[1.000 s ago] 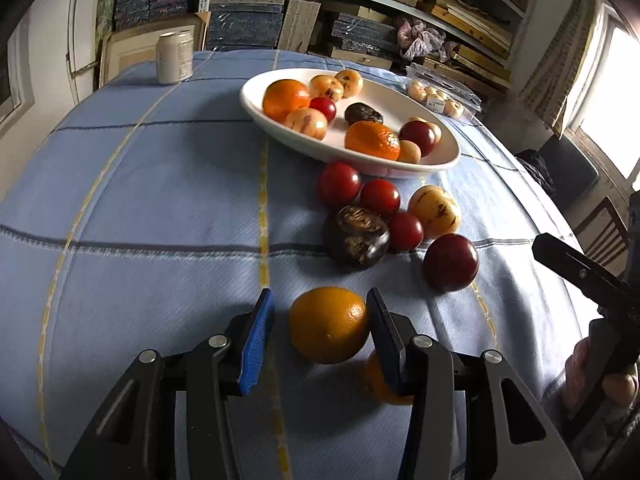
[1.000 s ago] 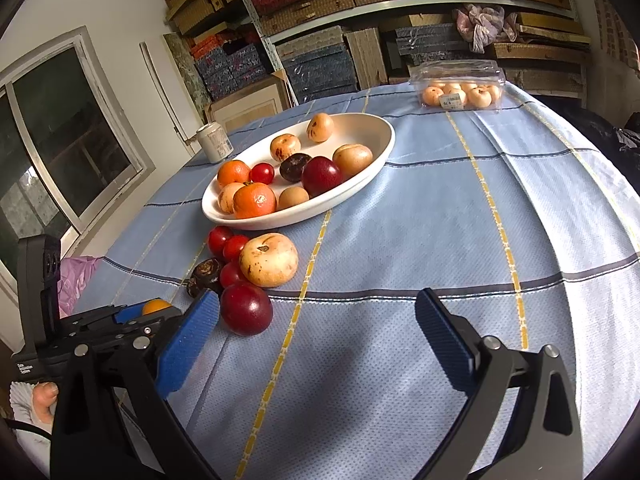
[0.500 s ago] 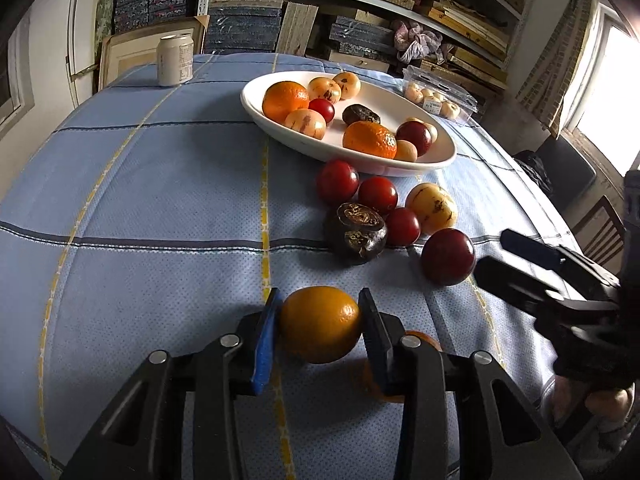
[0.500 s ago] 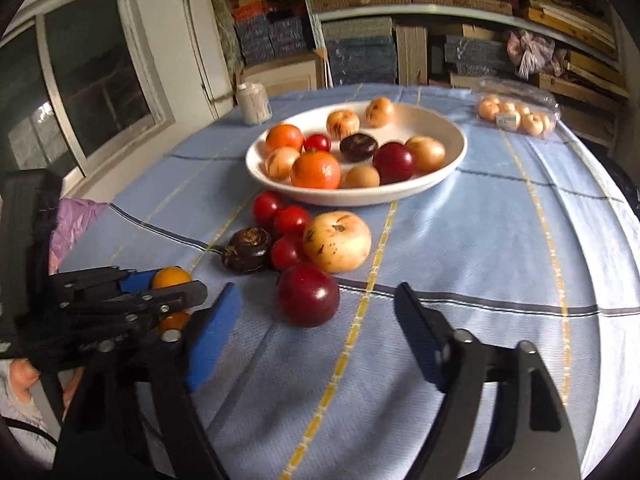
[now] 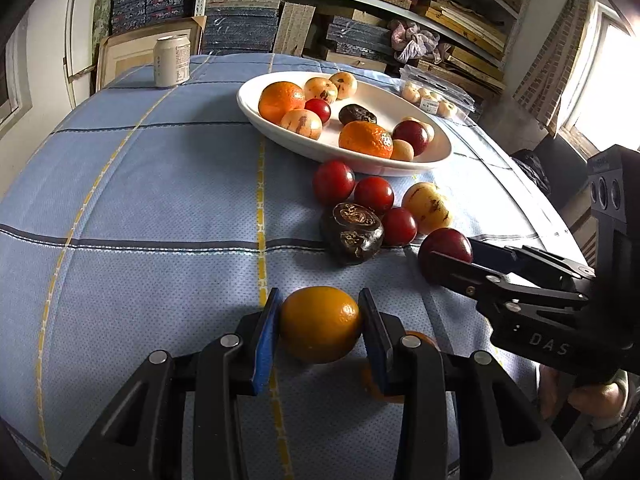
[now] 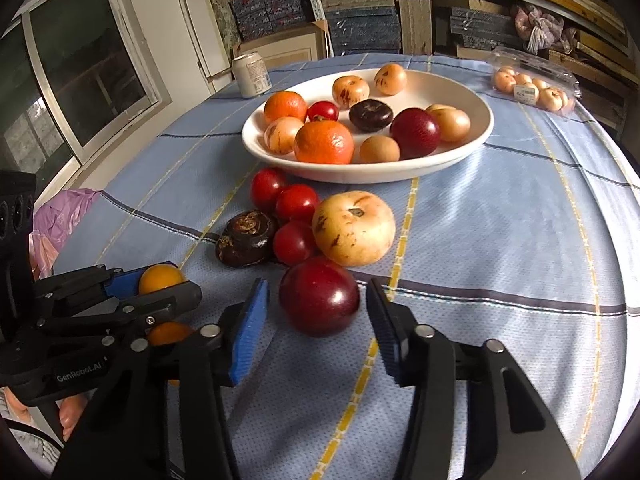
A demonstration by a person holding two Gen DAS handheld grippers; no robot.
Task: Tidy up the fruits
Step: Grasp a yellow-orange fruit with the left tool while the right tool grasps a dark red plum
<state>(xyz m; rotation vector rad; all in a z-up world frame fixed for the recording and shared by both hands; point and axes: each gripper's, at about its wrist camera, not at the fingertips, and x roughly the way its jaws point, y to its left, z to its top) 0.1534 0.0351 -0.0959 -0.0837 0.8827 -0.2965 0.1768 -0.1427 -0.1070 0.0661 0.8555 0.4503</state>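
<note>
Closing my right gripper (image 6: 316,330) around the dark red plum (image 6: 319,295), I have the fruit between the blue pads, but a sliver of cloth shows on each side, so the jaws are not pressing on it. The plum sits on the blue checked tablecloth (image 6: 500,240), nearest me in the loose cluster, just in front of the pale speckled fruit (image 6: 353,227) and the cherry tomatoes (image 6: 295,241), with the white oval dish (image 6: 476,136) beyond them.

My left gripper (image 5: 318,330) is clamped on the yellow-orange citrus (image 5: 319,323), both pads tight against its flanks. It rests low on the cloth, close to me, and a second orange fruit (image 5: 416,338) peeks out behind the right-hand finger.

I judge the plum to be light, smooth-skinned and somewhat slick, with flesh that bruises under a hard squeeze, so a gentle grip across its widest girth seems best. The citrus looks firmer, its pebbled rind offering better hold, and it is taken at the middle already.

Neither fruit has much of a long axis. The plum is nearly round, and I cannot tell where its stem end faces. The citrus is slightly wider than tall, its broad axis running across from pad to pad.
</note>
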